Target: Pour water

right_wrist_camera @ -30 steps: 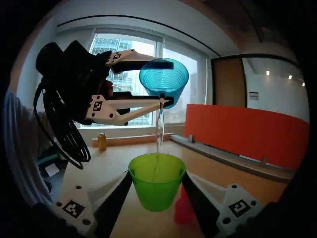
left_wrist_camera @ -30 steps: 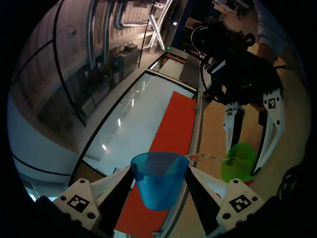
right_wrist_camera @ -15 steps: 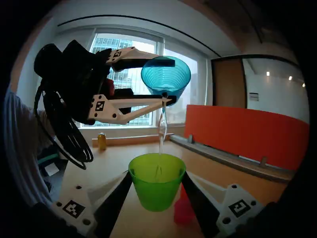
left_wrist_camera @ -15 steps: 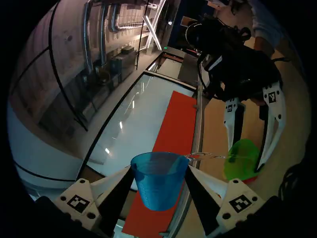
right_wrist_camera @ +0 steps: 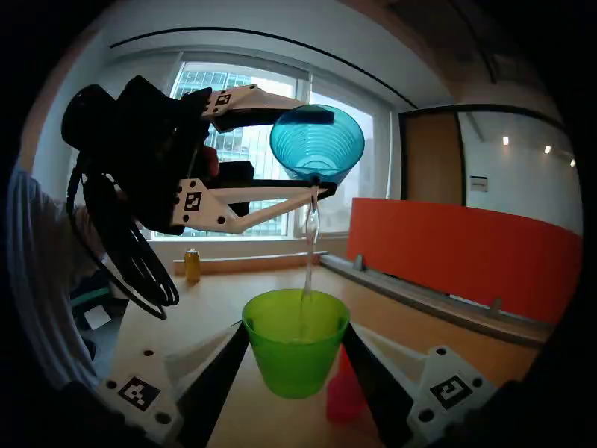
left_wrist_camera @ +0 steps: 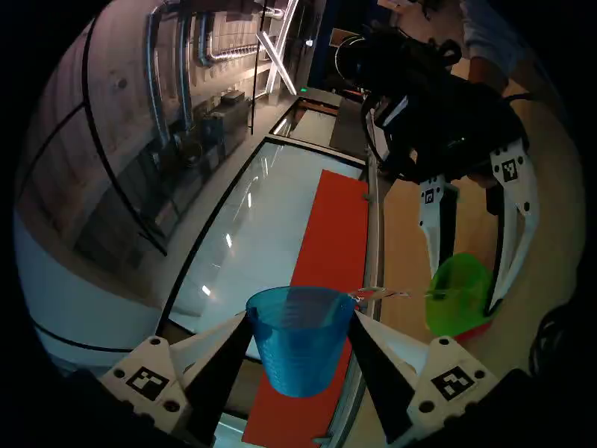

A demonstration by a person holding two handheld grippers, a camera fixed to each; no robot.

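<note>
Currently, the right gripper view gives the clearer account of the pour. The left gripper [right_wrist_camera: 316,153], held high and turned on its side, pinches the blue cup [right_wrist_camera: 317,142] between both fingers, with the cup's mouth tipped toward the camera. A thin water stream [right_wrist_camera: 309,246] drops from the cup's lower rim into the green cup [right_wrist_camera: 295,351]. The right gripper [right_wrist_camera: 295,332] clamps the green cup upright between its two fingers, above the wooden table [right_wrist_camera: 201,306]. A red object [right_wrist_camera: 339,388] shows just beside and below the green cup. An orange partition [right_wrist_camera: 463,246] and a window [right_wrist_camera: 224,149] lie behind, and a sleeve [right_wrist_camera: 37,284] shows at the left edge.

The left gripper view is rolled over. Ceiling pipes [left_wrist_camera: 179,67] appear, and the stream runs sideways from the blue cup's rim toward the green cup, held farther off.

Both cups are translucent, and the blue one is ribbed inside. How much water either cup holds cannot be told.
</note>
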